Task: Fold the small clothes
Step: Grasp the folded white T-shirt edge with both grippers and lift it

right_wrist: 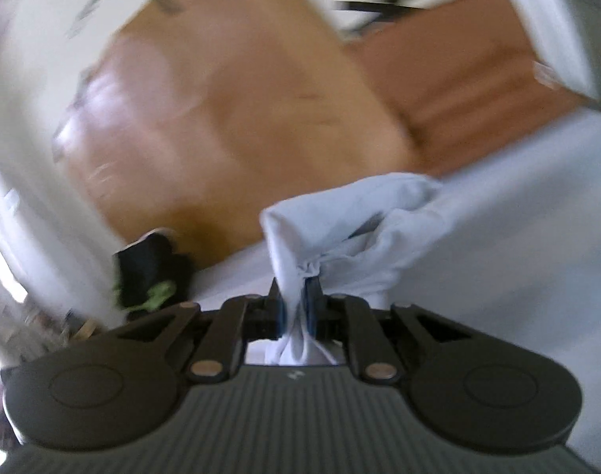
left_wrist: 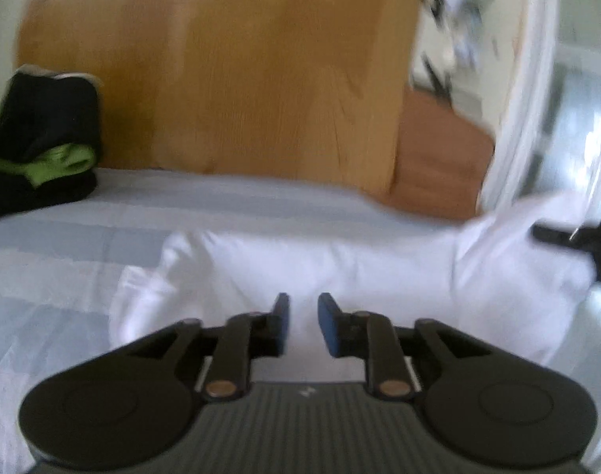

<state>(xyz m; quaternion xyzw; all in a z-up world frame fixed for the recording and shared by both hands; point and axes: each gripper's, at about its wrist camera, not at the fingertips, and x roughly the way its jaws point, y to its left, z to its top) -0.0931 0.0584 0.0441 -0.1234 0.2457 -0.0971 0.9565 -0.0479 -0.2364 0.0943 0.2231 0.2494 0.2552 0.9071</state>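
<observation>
A white garment [left_wrist: 340, 260] lies spread on a pale striped bed sheet [left_wrist: 83, 237]. My left gripper [left_wrist: 303, 322] hovers low over its near edge, jaws a narrow gap apart; smooth white cloth shows in the gap, with no pinched folds. My right gripper [right_wrist: 296, 304] is shut on a bunched corner of the white garment [right_wrist: 340, 229], lifted off the bed sheet [right_wrist: 517, 217]. In the left wrist view the right gripper [left_wrist: 577, 237] appears as a dark shape at the right edge, at the garment's raised far corner.
A pile of black and green clothes [left_wrist: 43, 138] sits at the left on the bed, also the dark pile [right_wrist: 150, 272] in the right wrist view. A wooden panel [left_wrist: 241, 71] stands behind the bed. A white frame [left_wrist: 537, 79] rises at the right.
</observation>
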